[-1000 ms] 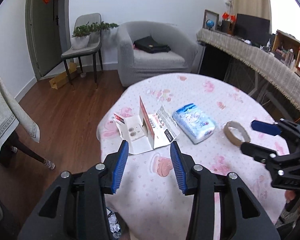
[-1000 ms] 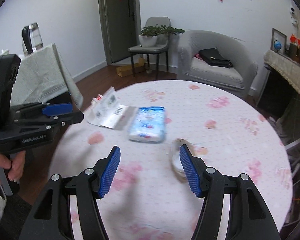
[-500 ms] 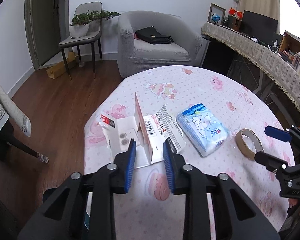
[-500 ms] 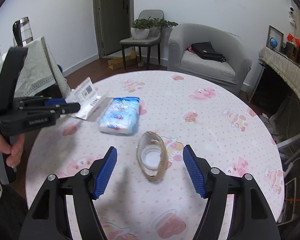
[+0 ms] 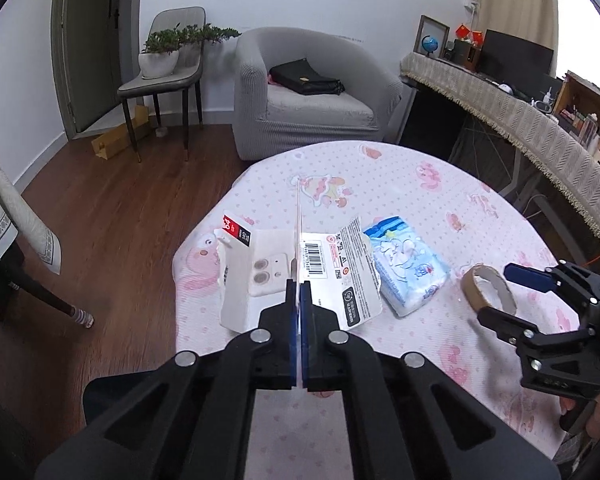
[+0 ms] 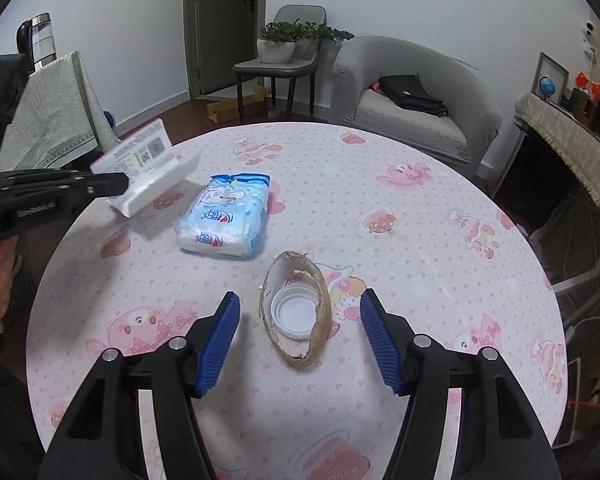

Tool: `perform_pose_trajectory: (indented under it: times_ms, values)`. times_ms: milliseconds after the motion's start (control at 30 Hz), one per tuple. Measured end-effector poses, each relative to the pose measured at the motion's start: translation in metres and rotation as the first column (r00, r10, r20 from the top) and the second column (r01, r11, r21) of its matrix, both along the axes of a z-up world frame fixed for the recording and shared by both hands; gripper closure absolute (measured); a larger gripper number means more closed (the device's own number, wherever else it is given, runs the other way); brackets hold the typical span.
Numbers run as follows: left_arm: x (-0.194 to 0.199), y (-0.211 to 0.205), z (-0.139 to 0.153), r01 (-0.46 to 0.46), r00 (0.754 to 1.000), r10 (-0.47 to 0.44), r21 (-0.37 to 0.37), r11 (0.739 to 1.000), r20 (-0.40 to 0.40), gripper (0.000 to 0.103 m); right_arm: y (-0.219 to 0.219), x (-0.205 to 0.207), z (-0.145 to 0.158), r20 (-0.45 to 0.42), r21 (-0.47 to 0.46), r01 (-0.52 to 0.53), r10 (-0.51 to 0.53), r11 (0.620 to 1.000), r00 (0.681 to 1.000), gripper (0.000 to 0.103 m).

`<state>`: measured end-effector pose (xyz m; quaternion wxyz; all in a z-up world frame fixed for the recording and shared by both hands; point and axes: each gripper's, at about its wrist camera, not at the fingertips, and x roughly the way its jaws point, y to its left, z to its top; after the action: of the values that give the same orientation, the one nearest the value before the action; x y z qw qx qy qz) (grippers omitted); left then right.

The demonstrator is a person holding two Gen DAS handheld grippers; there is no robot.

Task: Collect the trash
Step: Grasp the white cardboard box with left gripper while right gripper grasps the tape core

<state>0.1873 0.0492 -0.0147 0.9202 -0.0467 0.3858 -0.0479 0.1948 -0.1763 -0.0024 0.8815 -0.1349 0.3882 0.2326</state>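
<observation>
My left gripper (image 5: 299, 292) is shut on the upright flap of an opened white cardboard package (image 5: 260, 268) printed with barcodes, at the table's left edge; it also shows in the right wrist view (image 6: 148, 160). My right gripper (image 6: 300, 336) is open, its jaws on either side of a brown cardboard tape ring (image 6: 296, 312) with a white bottle cap (image 6: 294, 314) lying inside it. The ring also shows in the left wrist view (image 5: 486, 286). A blue and white tissue pack (image 6: 224, 216) lies between package and ring.
The round table (image 6: 420, 240) has a pink patterned cloth. A grey armchair (image 5: 312, 96) with a black bag, a chair with potted plants (image 5: 160, 68) and a long side table (image 5: 520, 120) stand beyond it. Wooden floor lies to the left.
My left gripper moved forward and closed on the package flap. My right gripper advanced until its open jaws flank the tape ring.
</observation>
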Motion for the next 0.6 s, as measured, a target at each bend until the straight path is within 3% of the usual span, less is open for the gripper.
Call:
perform_pose_trajectory:
  times_ms: [133, 267, 400, 600]
  values:
    - [-0.008, -0.002, 0.005, 0.017, 1.000, -0.017, -0.007, 1.000, 0.015, 0.101, 0.002, 0.002, -0.003, -0.006, -0.025, 0.018, -0.018, 1.000, 1.000, 0.043]
    - [-0.016, 0.000, 0.007, 0.025, 1.000, -0.024, -0.016, 1.000, 0.016, 0.101, 0.003, 0.006, -0.005, -0.009, -0.031, 0.049, -0.050, 0.998, 0.999, 0.059]
    - [-0.023, 0.005, 0.009, 0.021, 1.000, -0.021, -0.019, 1.000, 0.015, 0.101, 0.005, 0.003, -0.004, 0.001, -0.036, 0.058, -0.058, 0.998, 0.998, 0.066]
    - [-0.036, 0.010, 0.016, 0.012, 1.000, -0.011, -0.034, 0.999, 0.024, 0.101, 0.010, -0.006, -0.001, 0.008, -0.032, 0.058, -0.057, 0.998, 0.998, 0.068]
